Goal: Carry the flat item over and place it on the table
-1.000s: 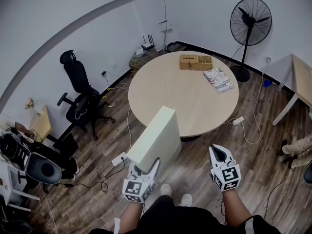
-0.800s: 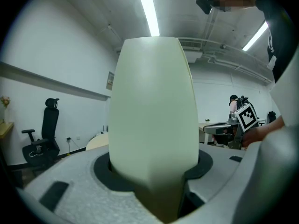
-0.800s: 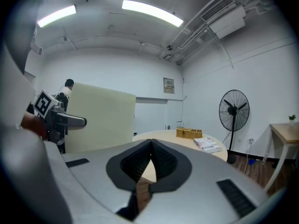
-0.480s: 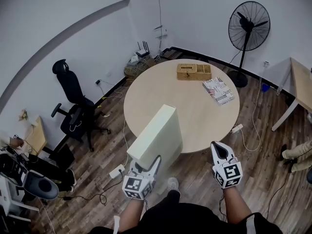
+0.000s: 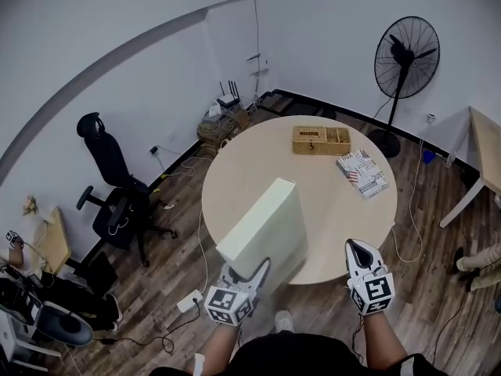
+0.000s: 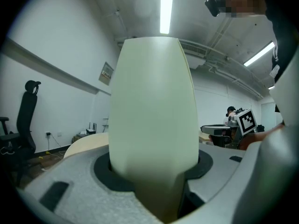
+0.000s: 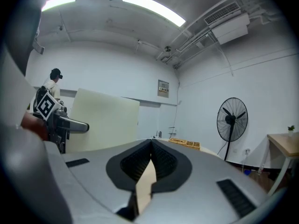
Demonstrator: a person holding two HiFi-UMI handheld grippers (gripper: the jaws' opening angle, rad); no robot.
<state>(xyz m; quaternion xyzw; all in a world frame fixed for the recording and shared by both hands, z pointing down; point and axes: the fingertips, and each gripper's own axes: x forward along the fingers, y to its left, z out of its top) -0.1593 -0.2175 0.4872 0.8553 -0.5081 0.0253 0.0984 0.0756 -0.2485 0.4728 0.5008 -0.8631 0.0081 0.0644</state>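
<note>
A pale cream flat slab (image 5: 264, 225) stands on edge in the head view, tilted over the near rim of the round wooden table (image 5: 329, 180). My left gripper (image 5: 243, 276) is shut on its lower end. In the left gripper view the slab (image 6: 154, 106) fills the gap between the jaws, with both pads pressed on it. My right gripper (image 5: 362, 255) hangs at the right near the table's front edge, shut with nothing in it. In the right gripper view its jaws (image 7: 150, 160) meet, and the slab (image 7: 105, 125) shows at the left.
On the table's far side sit a wicker basket (image 5: 321, 139) and a magazine (image 5: 362, 172). A black office chair (image 5: 113, 190) stands at the left, a pedestal fan (image 5: 405, 57) at the back right, a second table (image 5: 485, 151) at the right edge. Cables and a power strip (image 5: 190, 300) lie on the wooden floor.
The view has moved up to the table: its near edge now reaches between my grippers. The slab stays held in my left gripper and now leans over the tabletop. The right gripper stays shut.
</note>
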